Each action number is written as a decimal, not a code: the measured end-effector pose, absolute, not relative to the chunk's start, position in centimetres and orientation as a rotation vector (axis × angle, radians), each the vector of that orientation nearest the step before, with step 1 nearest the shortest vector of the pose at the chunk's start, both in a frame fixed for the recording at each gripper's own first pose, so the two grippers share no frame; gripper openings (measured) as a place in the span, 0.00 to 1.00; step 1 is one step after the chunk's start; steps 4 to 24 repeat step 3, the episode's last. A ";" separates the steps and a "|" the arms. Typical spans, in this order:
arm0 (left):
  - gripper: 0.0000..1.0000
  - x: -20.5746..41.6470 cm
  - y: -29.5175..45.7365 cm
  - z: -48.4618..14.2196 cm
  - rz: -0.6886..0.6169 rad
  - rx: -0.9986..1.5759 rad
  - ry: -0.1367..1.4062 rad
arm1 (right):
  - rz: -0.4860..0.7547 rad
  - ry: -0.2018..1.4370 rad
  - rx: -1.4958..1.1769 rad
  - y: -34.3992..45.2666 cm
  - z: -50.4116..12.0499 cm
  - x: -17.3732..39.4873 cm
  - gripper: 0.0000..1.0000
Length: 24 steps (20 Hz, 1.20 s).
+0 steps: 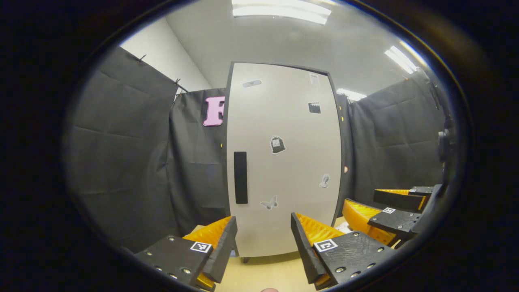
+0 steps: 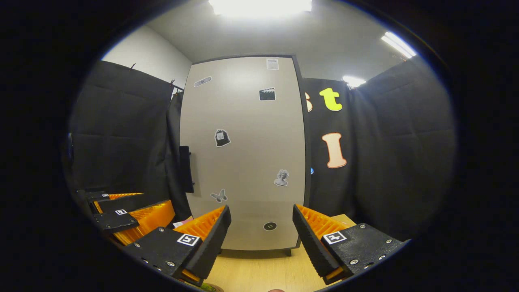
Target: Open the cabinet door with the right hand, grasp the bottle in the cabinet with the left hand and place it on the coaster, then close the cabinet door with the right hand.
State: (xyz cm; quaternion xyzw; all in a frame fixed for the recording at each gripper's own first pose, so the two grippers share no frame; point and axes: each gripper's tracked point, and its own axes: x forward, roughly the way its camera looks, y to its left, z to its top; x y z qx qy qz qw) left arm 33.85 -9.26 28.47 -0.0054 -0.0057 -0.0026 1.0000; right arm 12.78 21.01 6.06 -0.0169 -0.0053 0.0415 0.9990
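Two tongs are held above a pale wooden worktop [image 1: 263, 275], both facing a tall light-grey cabinet door [image 1: 284, 162] that stands shut. In the left gripper view, the left tongs [image 1: 263, 239] are seen with their fingers apart and nothing between them, pointed at the lower part of the door; the right tongs [image 1: 389, 211] appear off to the right, lower and nearer the booth wall, also parted and holding nothing. In the right gripper view, the right tongs [image 2: 261, 231] are spread wide and empty in front of the door's lower edge, while the left tongs [image 2: 129, 215] are seen at the lower left, fingers apart. A dark vertical handle [image 1: 240, 177] is fixed near the door's left edge, well apart from both tongs. Several small stickers are spread across the door face, among them a butterfly [image 1: 269, 202], a clapperboard [image 1: 314, 107] and a bust [image 2: 281, 177]. A small dark round mark [image 2: 270, 226] sits low on the door in the right gripper view. The bottle cannot be seen, since the shut door covers the cabinet's inside. Short legs [image 1: 246, 259] lift the cabinet just off the worktop. Black cloth [image 1: 121, 154] hangs on both sides behind the cabinet, and ceiling lights [image 1: 279, 12] glow overhead. At the bottom edge of the right gripper view a greenish round rim [image 2: 211, 288] is partly visible, too cut off to be identified.
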 end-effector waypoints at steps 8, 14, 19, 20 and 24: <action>0.76 34.0 -9.2 28.6 -0.010 -0.011 -0.016 | 0.072 -0.010 -0.038 21.2 6.0 13.0 0.94; 0.76 34.0 -9.2 28.6 -0.010 -0.011 -0.016 | 0.072 -0.010 -0.038 21.2 6.0 13.0 0.94; 0.76 34.0 -9.2 28.6 -0.010 -0.011 -0.016 | 0.072 -0.010 -0.038 21.2 6.0 13.0 0.94; 0.76 34.0 -9.2 28.6 -0.010 -0.011 -0.016 | 0.072 -0.010 -0.038 21.2 6.0 13.0 0.94; 0.76 34.0 -9.2 28.6 -0.010 -0.011 -0.016 | 0.072 -0.010 -0.038 21.2 6.0 13.0 0.94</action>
